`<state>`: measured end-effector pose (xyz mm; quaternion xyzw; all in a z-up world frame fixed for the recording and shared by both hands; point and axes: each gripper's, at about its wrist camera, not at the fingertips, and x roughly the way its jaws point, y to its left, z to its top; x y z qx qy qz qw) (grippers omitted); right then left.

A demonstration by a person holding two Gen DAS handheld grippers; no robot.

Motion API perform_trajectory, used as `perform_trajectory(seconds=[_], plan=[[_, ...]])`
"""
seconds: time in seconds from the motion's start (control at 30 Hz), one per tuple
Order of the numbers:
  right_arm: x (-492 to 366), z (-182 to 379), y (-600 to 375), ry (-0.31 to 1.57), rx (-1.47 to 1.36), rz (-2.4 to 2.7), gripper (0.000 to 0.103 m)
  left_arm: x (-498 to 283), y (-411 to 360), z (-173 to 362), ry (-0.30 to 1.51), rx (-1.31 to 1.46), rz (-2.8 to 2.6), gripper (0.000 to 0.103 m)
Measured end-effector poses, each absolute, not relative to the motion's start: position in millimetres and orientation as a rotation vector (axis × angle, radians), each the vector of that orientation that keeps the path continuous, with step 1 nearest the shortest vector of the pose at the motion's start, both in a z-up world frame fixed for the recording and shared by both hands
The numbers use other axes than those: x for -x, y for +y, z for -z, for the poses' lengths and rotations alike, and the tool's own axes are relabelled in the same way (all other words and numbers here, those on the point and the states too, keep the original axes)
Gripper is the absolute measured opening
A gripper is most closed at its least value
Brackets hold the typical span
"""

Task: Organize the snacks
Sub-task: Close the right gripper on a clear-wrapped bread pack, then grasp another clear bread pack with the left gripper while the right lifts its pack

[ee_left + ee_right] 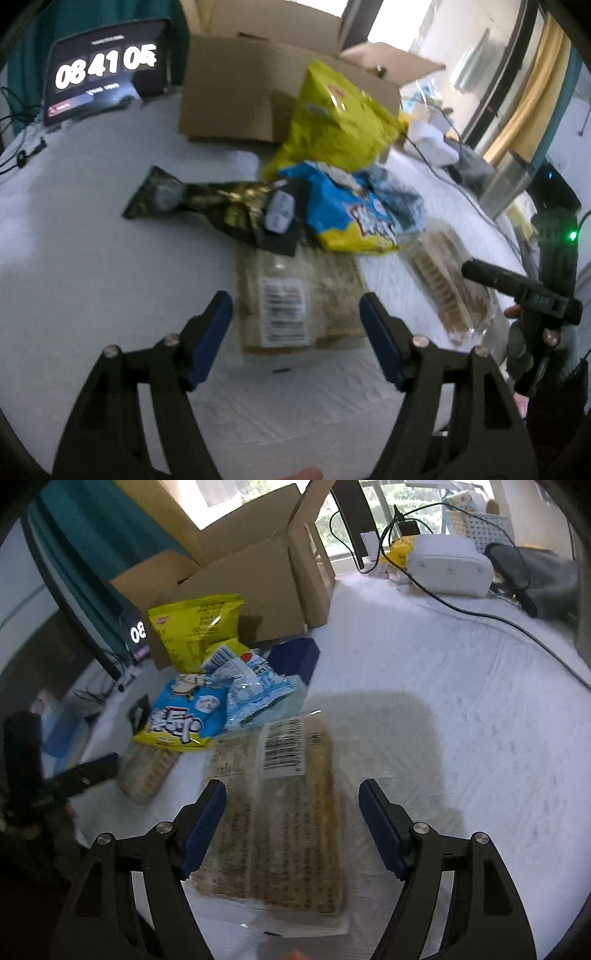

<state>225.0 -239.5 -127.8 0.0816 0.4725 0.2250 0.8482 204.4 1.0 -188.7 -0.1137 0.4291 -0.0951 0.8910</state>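
A pile of snacks lies on the white cloth. My left gripper (295, 314) is open and empty over a clear pack of brown crackers (295, 295) with a barcode label. Beyond it lie a blue and yellow chip bag (351, 218), a dark green and gold bag (207, 203) and a big yellow bag (340, 122) leaning on the cardboard box (236, 92). My right gripper (291, 797) is open and empty over another clear cracker pack (288, 812). The blue chip bag (188, 716), a pale blue packet (255, 690) and the yellow bag (195, 627) lie beyond it.
An open cardboard box (251, 576) stands at the back. A tablet showing a timer (103, 77) stands at the back left. A white device (447, 568), cables and a dark pouch (535, 572) lie at the right. A dark blue box (295, 657) sits by the carton.
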Motion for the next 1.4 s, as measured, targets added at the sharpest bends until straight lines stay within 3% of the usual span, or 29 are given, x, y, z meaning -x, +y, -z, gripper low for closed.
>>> perform_trajectory(seconds=[0.13, 0.37, 0.6, 0.77, 0.97, 1.13, 1.4], plan=[[-225, 128, -240, 0.995, -0.193, -0.485, 0.077, -213, -2, 198, 0.92, 0.26, 0.217, 0.089], [-221, 127, -225, 1.02, -0.159, -0.499, 0.076, -220, -4, 199, 0.917, 0.283, 0.21, 0.09], [-216, 127, -197, 1.031, -0.146, -0.545, 0.047, -218, -20, 197, 0.925, 0.274, 0.324, 0.089], [-214, 123, -192, 1.022, -0.148, -0.53, 0.04, -217, -13, 193, 0.894, 0.351, 0.348, 0.089], [-201, 100, -194, 0.94, -0.134, -0.56, 0.024, -213, -7, 174, 0.797, 0.363, 0.371, 0.071], [-198, 85, -188, 0.89, -0.091, -0.552, 0.022, -221, -6, 163, 0.751, 0.405, 0.407, 0.056], [-201, 82, -185, 0.876, -0.061, -0.547, 0.021, -245, 7, 186, 0.776, 0.637, 0.298, 0.056]])
